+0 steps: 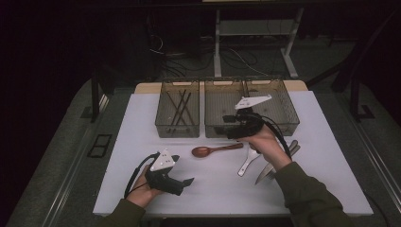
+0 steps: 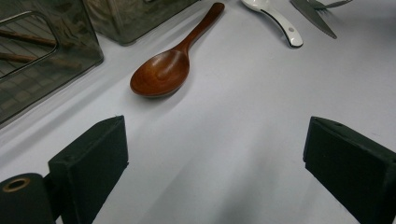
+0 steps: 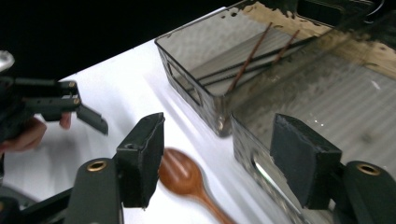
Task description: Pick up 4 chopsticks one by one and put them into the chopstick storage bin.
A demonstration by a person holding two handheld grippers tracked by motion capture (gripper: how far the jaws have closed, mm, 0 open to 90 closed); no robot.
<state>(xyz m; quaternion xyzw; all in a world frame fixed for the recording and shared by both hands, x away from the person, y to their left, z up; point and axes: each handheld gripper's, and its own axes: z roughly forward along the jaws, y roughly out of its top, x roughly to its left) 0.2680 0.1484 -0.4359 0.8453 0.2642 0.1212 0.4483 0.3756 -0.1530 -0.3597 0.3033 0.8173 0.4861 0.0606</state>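
Observation:
A brown wooden spoon (image 1: pixel 213 150) lies on the white table (image 1: pixel 142 123), bowl to the left; it also lies ahead of the left jaws (image 2: pixel 163 70) and under the right jaws (image 3: pixel 187 177). My left gripper (image 1: pixel 188 181) rests low near the front edge, open and empty (image 2: pixel 215 158). My right gripper (image 1: pixel 228 126) hovers open over the spoon's handle end, beside the middle bin (image 1: pixel 222 106), with nothing between its jaws (image 3: pixel 217 158). Dark chopsticks (image 1: pixel 180 108) lie in the left bin (image 1: pixel 177 111).
A third bin (image 1: pixel 276 104) stands at the right. A white spoon (image 1: pixel 247 161), a knife (image 1: pixel 265 172) and a fork (image 1: pixel 292 147) lie right of the wooden spoon, partly under the right forearm. The left hand's gripper (image 3: pixel 60 105) appears far off in the right gripper view.

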